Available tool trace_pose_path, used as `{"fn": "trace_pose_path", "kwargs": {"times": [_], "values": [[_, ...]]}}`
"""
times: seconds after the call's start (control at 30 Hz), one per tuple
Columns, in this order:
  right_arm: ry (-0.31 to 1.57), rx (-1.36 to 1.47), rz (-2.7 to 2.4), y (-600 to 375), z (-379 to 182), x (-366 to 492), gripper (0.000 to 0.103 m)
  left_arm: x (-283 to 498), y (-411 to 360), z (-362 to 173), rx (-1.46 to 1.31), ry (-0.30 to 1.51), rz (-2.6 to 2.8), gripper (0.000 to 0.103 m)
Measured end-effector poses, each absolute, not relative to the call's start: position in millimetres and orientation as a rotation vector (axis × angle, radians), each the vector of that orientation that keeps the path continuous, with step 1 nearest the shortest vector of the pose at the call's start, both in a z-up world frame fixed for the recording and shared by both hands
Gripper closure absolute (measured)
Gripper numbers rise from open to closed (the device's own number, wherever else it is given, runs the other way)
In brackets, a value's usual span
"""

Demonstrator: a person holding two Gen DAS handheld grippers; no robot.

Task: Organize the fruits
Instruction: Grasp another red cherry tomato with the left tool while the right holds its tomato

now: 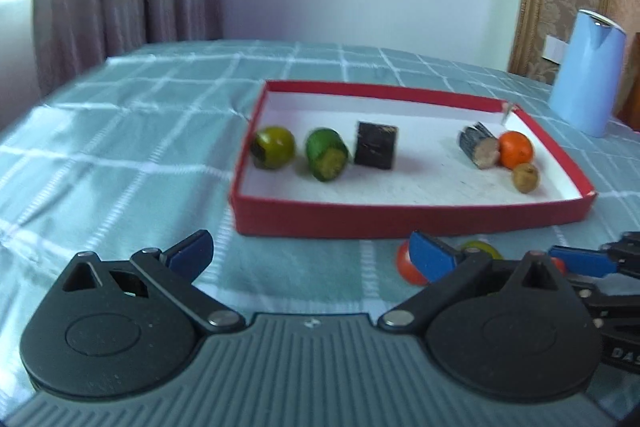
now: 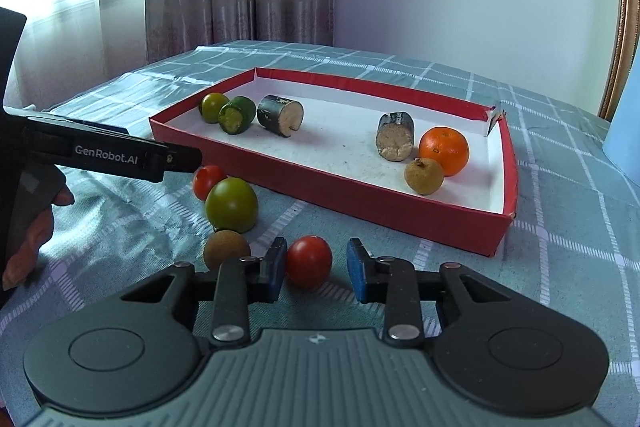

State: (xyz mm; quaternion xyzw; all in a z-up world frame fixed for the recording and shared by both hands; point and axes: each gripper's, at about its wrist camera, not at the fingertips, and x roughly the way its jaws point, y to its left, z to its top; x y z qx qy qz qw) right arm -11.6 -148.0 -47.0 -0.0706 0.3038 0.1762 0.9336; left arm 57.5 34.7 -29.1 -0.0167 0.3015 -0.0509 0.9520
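A red tray (image 2: pixel 332 187) (image 1: pixel 400 217) lies on the checked cloth. It holds a green fruit (image 2: pixel 212 107), a cut green piece (image 2: pixel 237 115), two dark cut pieces (image 2: pixel 280 115) (image 2: pixel 395 141), an orange (image 2: pixel 444 151) (image 1: pixel 516 149) and a small brown fruit (image 2: pixel 424 175). In front of the tray lie two red tomatoes (image 2: pixel 309 261) (image 2: pixel 208 181), a green fruit (image 2: pixel 231 205) and a brown fruit (image 2: pixel 226 249). My right gripper (image 2: pixel 316 275) is open around the near tomato, its left pad touching or almost touching it. My left gripper (image 1: pixel 312 255) is open and empty.
A light blue jug (image 1: pixel 586 73) stands at the right beyond the tray. Curtains and a wall lie behind the table. The left gripper's body (image 2: pixel 112 151) reaches in from the left in the right wrist view, over the loose fruits.
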Motion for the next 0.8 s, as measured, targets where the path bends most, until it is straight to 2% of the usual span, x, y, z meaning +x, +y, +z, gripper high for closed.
{"fn": "trace_pose_path", "kwargs": {"times": [0.4,0.8], "values": [[0.627,-0.149,0.36,-146.8,-48.7,-11.2,0.071,64.2,37.1,-25.6,-0.152,0.704,-0.245,0.0],[0.627,-0.15,0.359,-146.7,-48.9,-11.3,0.071,71.0,20.5,-32.6,-0.043,0.691,-0.169,0.002]]}}
